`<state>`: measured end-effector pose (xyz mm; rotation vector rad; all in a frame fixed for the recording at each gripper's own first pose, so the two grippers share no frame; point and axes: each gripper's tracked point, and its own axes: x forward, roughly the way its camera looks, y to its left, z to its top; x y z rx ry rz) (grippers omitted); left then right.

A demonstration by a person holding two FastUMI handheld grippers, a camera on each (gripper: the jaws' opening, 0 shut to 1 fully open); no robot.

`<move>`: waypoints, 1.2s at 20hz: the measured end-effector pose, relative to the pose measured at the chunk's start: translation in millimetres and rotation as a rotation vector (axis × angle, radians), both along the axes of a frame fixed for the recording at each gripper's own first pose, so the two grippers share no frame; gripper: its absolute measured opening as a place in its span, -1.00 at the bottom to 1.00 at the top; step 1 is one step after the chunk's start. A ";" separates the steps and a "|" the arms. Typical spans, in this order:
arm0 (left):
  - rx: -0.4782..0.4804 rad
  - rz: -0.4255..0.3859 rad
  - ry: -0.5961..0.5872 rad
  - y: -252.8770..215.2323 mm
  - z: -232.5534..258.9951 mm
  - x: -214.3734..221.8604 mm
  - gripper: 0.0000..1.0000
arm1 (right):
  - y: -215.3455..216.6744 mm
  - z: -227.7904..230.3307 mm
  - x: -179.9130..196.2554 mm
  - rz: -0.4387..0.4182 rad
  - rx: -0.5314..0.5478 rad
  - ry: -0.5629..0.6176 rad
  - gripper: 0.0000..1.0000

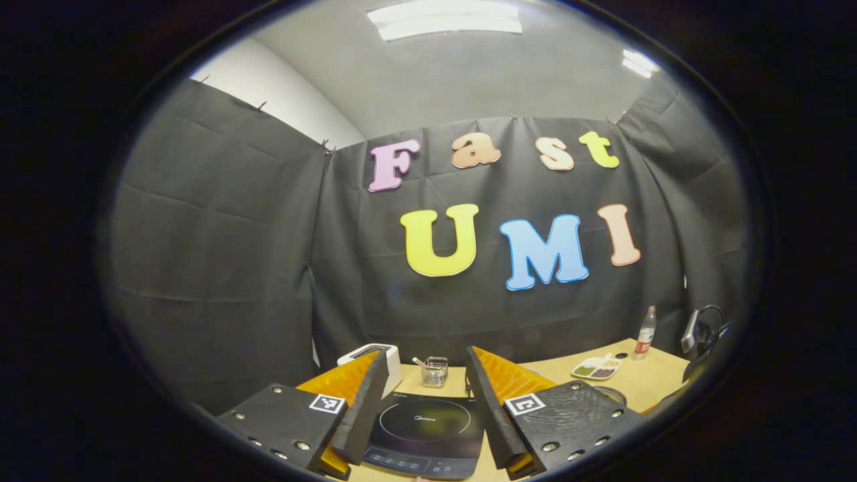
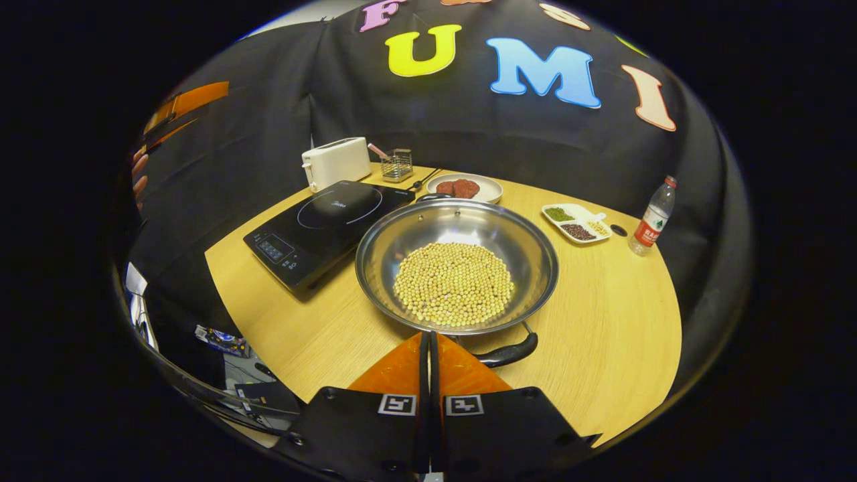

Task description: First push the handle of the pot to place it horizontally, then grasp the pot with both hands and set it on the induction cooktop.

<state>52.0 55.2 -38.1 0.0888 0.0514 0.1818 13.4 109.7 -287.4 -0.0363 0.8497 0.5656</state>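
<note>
Two steps remain, by my judgement: the pot [image 2: 456, 266] sits on the tabletop [image 2: 602, 321] just beside the induction cooktop [image 2: 321, 224], its near handle [image 2: 512, 353] angled. The right claw [image 2: 428, 345], clenched empty, hovers by that handle; the left claw [image 1: 423, 388] gapes above the cooktop.

**Right gripper view: pot and cooktop on the surface**

Right tool [image 2: 429, 348]: fingers pressed together, tips just short of the pot [image 2: 456, 265]. Pot held pale beans [image 2: 454, 282]; dark handle [image 2: 510, 353] beside the tips. Induction cooktop [image 2: 326, 228] lay left of it, toaster [image 2: 335, 163] behind.
</note>
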 end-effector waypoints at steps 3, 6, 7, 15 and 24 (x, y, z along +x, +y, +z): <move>0.008 0.006 0.001 -5.2 -1.1 2.0 0.43 | -2.9 -11.3 2.0 0.018 -0.008 0.019 -0.96; 0.015 0.018 0.011 -6.4 -5.1 5.4 0.36 | -4.6 -23.7 2.8 0.042 -0.026 0.045 -0.96; 0.014 0.022 0.013 -6.7 -6.3 6.8 0.36 | -5.2 -26.0 4.0 0.047 -0.031 0.045 -0.96; 0.019 0.046 0.028 -10.0 -13.6 14.4 0.36 | -12.5 -35.4 11.1 0.074 -0.043 0.055 -0.96; 0.025 0.036 0.022 -30.0 -13.1 26.7 0.36 | -32.4 -42.7 23.4 0.071 -0.075 0.051 -0.96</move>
